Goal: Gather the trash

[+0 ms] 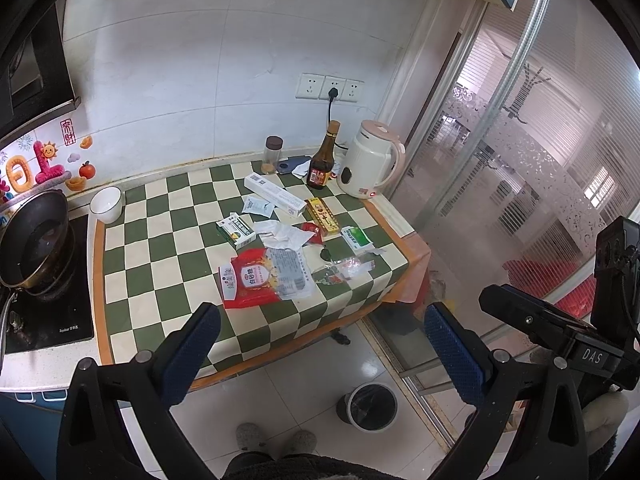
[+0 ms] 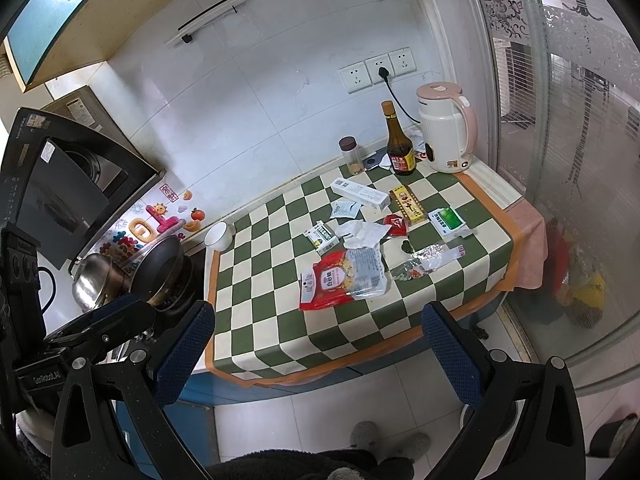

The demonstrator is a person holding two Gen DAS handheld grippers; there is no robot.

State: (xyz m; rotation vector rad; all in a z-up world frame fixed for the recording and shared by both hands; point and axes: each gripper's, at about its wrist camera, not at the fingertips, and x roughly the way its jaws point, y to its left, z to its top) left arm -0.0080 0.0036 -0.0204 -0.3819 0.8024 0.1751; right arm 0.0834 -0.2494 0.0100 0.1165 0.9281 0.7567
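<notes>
Both tools (image 1: 320, 340) (image 2: 318, 344) agape, wrappers (image 1: 264, 276) on checked cloth (image 1: 168, 240)

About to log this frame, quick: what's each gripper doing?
Left gripper: open, holding nothing.
Right gripper: open, holding nothing.

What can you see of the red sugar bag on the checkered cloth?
The red sugar bag lies flat on the green-and-cream checkered cloth, the item nearest its front edge. It looks like thin glossy plastic: red printed front with a white label panel and a clear, crinkled section with small print. It appears flattened and mostly empty. The crumpled white tissue lies just behind it, apparently touching its far edge. Neither pair of tongs touches it.
</notes>
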